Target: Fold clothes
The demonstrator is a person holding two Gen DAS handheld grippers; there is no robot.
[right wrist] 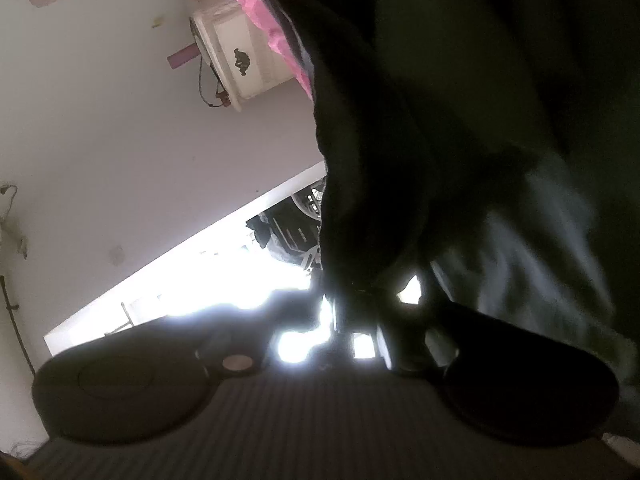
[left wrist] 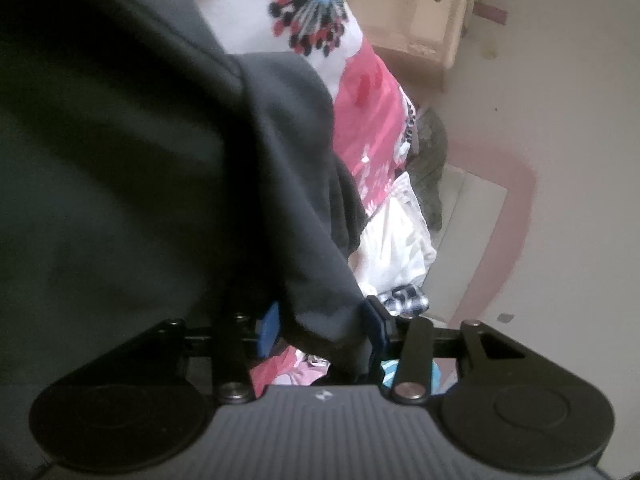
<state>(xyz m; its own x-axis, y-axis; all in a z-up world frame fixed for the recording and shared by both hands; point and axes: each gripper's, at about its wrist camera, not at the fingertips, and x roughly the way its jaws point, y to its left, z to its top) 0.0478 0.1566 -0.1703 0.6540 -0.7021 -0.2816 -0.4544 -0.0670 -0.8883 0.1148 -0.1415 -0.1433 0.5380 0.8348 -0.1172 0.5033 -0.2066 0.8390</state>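
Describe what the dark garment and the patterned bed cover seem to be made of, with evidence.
Dark garment: probably a soft, matte knit such as cotton jersey; it drapes in heavy folds without shine from the left tongs. Bed cover: seemingly thin woven printed fabric, pink and white with flower motifs; blur hides the weave.

Ahead of the left fingers and to their right lies a pink and white floral bedsheet (left wrist: pixel 372 92) with a large blue, red and black flower print. Beyond it stands a cream cardboard box (left wrist: pixel 416 4). A pale wall with a curved pink painted band (left wrist: pixel 508 216) fills the right side. Left of the right fingers, a bright, overexposed doorway opening (right wrist: pixel 208 276) glares beneath a plain grey-white wall (right wrist: pixel 120 128).
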